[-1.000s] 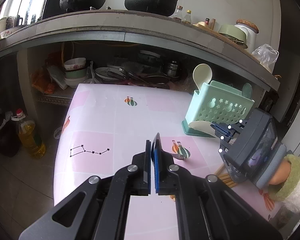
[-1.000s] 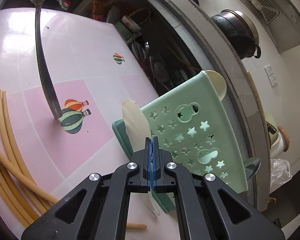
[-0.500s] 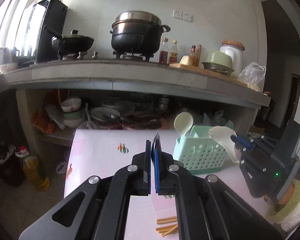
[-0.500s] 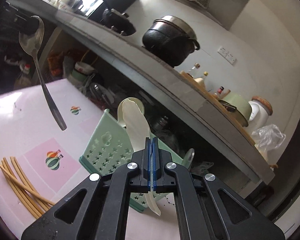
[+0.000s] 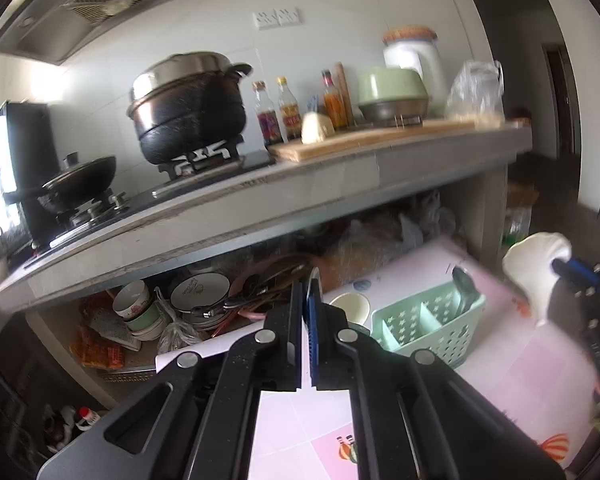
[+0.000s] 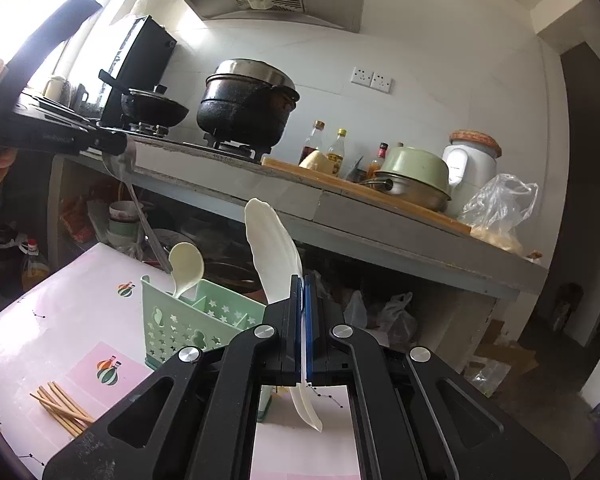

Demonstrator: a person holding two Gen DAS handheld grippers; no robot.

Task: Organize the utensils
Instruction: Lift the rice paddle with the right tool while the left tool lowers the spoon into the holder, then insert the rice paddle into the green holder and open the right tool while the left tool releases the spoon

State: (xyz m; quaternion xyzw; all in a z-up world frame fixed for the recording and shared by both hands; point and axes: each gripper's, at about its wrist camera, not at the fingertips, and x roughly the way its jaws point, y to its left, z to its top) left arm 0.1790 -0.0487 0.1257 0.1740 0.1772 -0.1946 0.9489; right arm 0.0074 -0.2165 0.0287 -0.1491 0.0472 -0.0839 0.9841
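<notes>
My left gripper (image 5: 306, 292) is shut on a metal spoon (image 6: 134, 188), gripped near its bowl, with the handle hanging down toward the caddy. Its thin edge (image 5: 313, 278) pokes out between the pads in the left wrist view. My right gripper (image 6: 302, 284) is shut on a white spoon (image 6: 276, 256) that stands upright above the table; the left wrist view shows that spoon (image 5: 536, 268) at the right edge. A green star-patterned caddy (image 6: 196, 320) stands on the pink table (image 6: 40, 320) below both grippers. It holds a cream spoon (image 6: 186, 264) and a dark spoon (image 5: 464, 288).
Several wooden chopsticks (image 6: 60, 408) lie on the table left of the caddy. Behind runs a grey counter (image 6: 340, 204) with a black pot (image 6: 248, 104), bottles and a green bowl. Dishes (image 5: 204, 296) crowd the shelf under it. An oil bottle (image 6: 34, 268) stands on the floor.
Both grippers have risen from table level and rolled, each carrying its spoon. The metal spoon's handle has left the tabletop; the white spoon has come up from beside the caddy.
</notes>
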